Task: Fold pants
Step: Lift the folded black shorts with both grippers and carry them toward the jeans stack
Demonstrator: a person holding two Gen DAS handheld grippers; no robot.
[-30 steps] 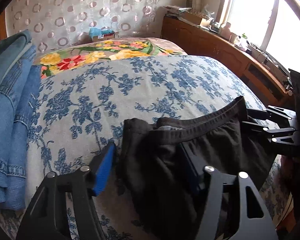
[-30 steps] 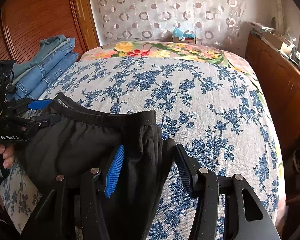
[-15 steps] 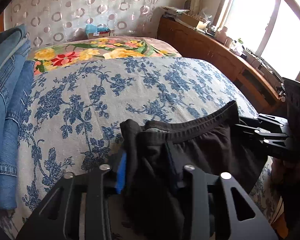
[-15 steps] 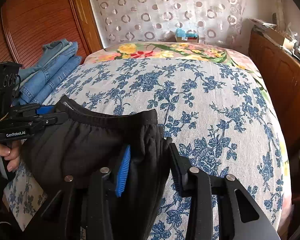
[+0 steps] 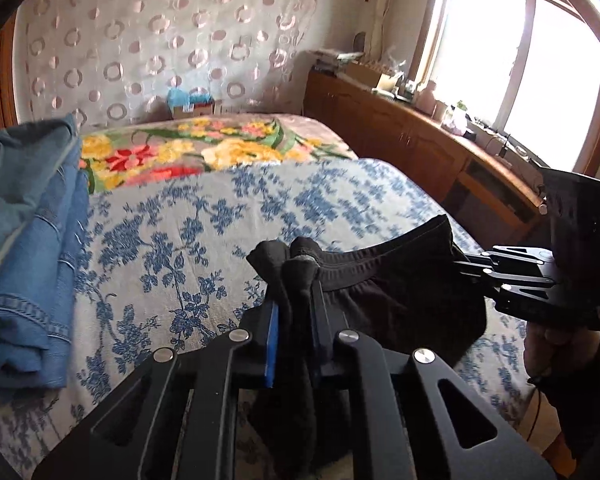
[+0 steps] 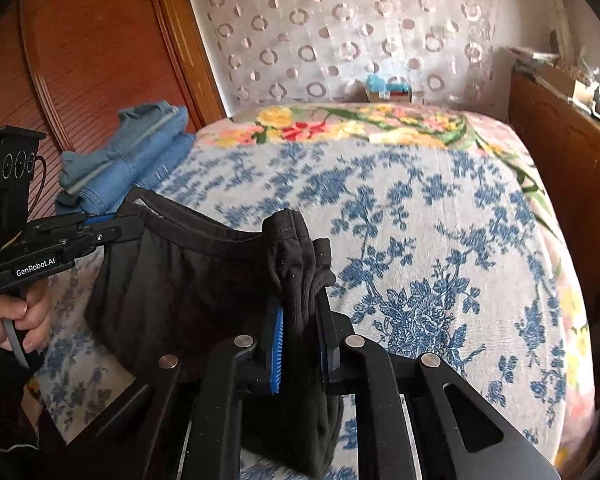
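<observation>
The black pants [image 5: 400, 304] hang by their elastic waistband above the near end of the bed. My left gripper [image 5: 296, 300] is shut on the waistband's left corner, cloth bunched between its pads. My right gripper [image 6: 302, 312] is shut on the waistband's right corner [image 6: 296, 248]. The waistband stretches between them. Each gripper shows in the other's view: the right one [image 5: 476, 268] and the left one [image 6: 112, 228]. The pants' legs hang below, out of sight.
A bed with a blue floral sheet [image 6: 420, 240] and a flowered blanket [image 5: 204, 148] lies ahead. Folded blue jeans [image 5: 24, 248] are stacked at its left edge [image 6: 132, 160]. A wooden sideboard [image 5: 412, 148] runs along the right, a wooden door [image 6: 80, 52] on the left.
Both grippers have closed on the waistband corners. They have lifted the pants up off the bed and pulled the waistband taut.
</observation>
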